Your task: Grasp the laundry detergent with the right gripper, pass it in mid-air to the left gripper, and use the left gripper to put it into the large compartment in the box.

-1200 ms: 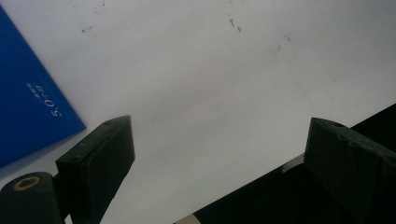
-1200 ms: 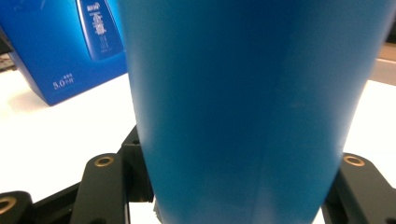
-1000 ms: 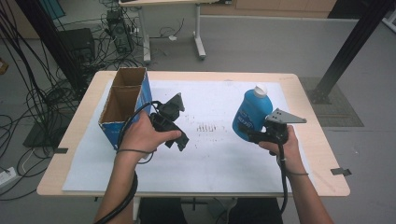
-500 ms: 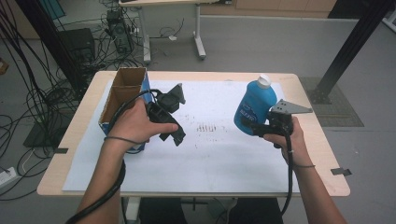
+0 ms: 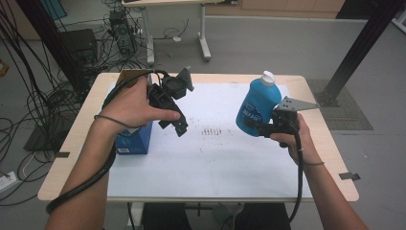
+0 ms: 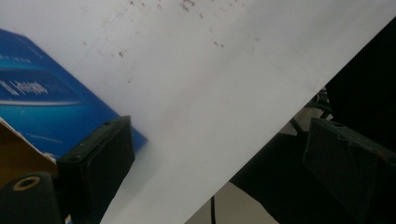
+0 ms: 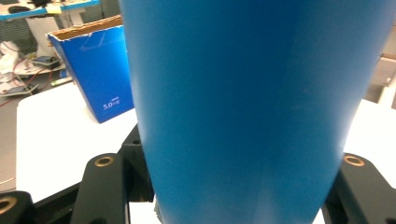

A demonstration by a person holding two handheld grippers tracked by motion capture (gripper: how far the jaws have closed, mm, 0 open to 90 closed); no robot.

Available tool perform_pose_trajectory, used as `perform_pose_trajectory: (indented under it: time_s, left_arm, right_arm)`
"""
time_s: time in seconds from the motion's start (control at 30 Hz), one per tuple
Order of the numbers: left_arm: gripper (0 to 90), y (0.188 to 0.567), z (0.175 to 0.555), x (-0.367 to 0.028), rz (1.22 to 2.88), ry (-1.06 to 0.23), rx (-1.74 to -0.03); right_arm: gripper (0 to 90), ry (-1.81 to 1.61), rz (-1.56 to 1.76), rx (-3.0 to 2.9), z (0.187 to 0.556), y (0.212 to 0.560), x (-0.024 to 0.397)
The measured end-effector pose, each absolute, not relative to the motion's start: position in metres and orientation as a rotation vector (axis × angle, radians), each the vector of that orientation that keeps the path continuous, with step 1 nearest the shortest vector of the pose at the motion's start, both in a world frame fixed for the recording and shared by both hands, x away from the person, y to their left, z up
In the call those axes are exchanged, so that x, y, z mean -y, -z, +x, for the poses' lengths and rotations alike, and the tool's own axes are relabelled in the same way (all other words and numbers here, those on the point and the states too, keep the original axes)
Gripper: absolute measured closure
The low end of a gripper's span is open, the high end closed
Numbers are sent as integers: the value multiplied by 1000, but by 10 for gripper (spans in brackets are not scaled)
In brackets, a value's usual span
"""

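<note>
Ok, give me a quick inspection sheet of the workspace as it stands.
Surface: table under a white sheet with small dark specks near the middle.
Job's things: blue bottle with a white cap, lifted off the sheet; open blue box at the table's left.
Clutter: nothing seen.
Grippers: right gripper clamps the bottle's lower body; left gripper is open, holds nothing and is raised beside the box.
Cables: one trails from each gripper along the forearms; loose cables lie on the floor to the left.
Surroundings: grey floor, another table's legs behind, a black post at right.
</note>
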State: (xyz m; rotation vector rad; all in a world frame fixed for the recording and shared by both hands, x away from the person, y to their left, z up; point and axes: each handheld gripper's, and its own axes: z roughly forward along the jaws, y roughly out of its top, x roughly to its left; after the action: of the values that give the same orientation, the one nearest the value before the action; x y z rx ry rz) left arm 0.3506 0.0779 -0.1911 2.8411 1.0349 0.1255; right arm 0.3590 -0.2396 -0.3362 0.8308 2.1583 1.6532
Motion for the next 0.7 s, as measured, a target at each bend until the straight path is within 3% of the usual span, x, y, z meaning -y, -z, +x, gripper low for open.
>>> perform_pose_trajectory:
  time_s: [0.7]
  left_arm:
    - [93,161,347,-56,2979,-157,-668]
  right_arm:
    - [399,-1729,661,-2324,362,334,226]
